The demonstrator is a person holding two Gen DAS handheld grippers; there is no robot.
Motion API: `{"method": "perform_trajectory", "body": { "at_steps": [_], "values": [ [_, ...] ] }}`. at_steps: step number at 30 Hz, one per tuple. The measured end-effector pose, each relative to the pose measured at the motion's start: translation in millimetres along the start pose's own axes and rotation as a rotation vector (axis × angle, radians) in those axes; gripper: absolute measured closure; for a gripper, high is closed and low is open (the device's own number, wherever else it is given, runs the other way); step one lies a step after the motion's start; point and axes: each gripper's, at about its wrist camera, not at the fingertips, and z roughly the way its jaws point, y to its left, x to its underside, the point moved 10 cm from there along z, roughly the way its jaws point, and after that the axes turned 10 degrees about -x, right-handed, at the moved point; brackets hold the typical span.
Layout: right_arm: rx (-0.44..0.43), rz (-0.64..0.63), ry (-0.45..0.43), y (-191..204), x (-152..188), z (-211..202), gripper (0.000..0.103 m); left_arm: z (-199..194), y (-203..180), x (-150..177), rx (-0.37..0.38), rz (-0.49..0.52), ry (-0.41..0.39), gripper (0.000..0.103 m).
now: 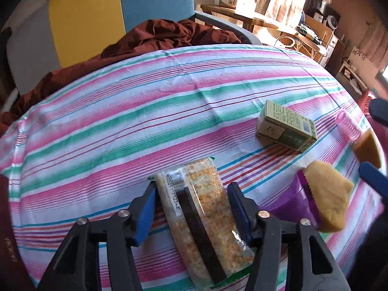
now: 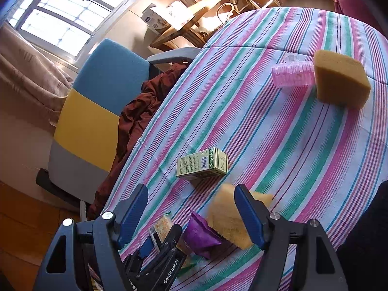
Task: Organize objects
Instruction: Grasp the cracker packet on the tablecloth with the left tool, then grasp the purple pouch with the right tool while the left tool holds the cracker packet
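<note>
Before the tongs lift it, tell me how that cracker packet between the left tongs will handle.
The cracker packet is wrapped in glossy film, so it may slip. Its long, flat stack should stay fairly stiff, but the crackers probably crack if squeezed hard. It looks light for its size.

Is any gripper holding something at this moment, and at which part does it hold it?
The left gripper grips the cracker packet across its long sides, near the middle. The right gripper is open and holds nothing; the pale sponge merely lies beneath it.
</note>
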Motion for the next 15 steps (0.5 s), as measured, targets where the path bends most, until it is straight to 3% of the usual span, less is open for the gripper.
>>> {"method": "perform_trajectory", "body": {
  "at_steps": [4,8,14,15],
  "values": [
    [-0.029,-0.044,0.068,12,12,12,0.028,-9,26,20,0.018,-0.025,-0.020,0.049],
    [-0.034,-0.113,0.164,25,29,29,0.028,-24,55,49,-0.011,-0.014,-0.062,0.049],
    [0.076,-0.256,0.318,27,60,58,0.028,-48,91,92,0.000,-0.038,-0.113,0.049],
    [0.056,-0.257,0.357,29,67,61,0.026,-50,94,97,0.003,-0.040,-0.121,0.049]
  ]
}}
